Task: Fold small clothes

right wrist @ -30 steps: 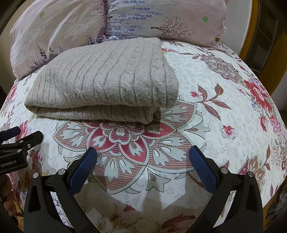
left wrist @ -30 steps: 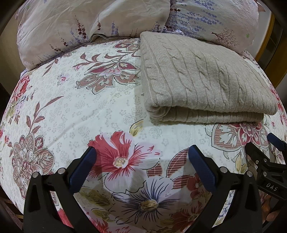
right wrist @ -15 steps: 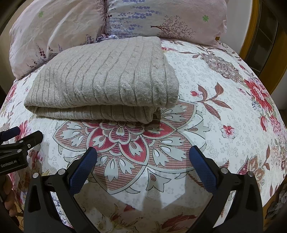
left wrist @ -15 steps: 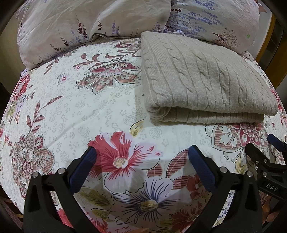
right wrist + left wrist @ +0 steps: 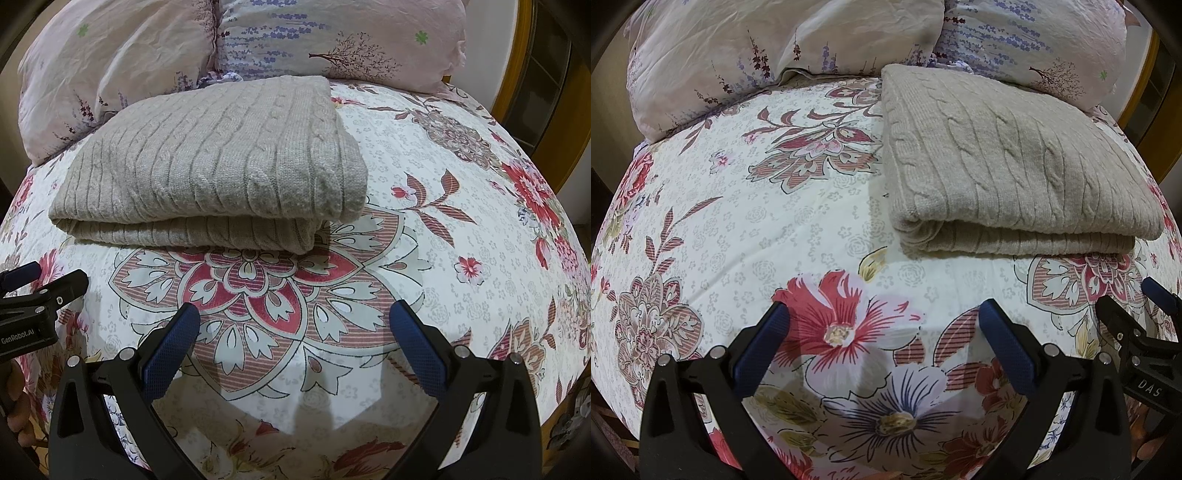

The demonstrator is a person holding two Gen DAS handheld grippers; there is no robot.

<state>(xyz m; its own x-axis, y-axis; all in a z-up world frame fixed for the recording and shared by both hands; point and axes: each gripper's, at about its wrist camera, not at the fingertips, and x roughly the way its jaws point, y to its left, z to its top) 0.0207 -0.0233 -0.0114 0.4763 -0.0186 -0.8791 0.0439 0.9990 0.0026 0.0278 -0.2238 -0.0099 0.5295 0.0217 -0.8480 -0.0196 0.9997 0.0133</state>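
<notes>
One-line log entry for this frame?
left tool: open, empty | right tool: open, empty | sweater: folded on bed, untouched

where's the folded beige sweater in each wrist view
Left wrist view: the sweater lies upper right on the floral bedsheet, folded edge toward the camera, beyond and right of the open left gripper.
Right wrist view: the sweater lies upper left, beyond and left of the open right gripper.
Shared landmark: the lavender-print pillow right behind the sweater.
</notes>
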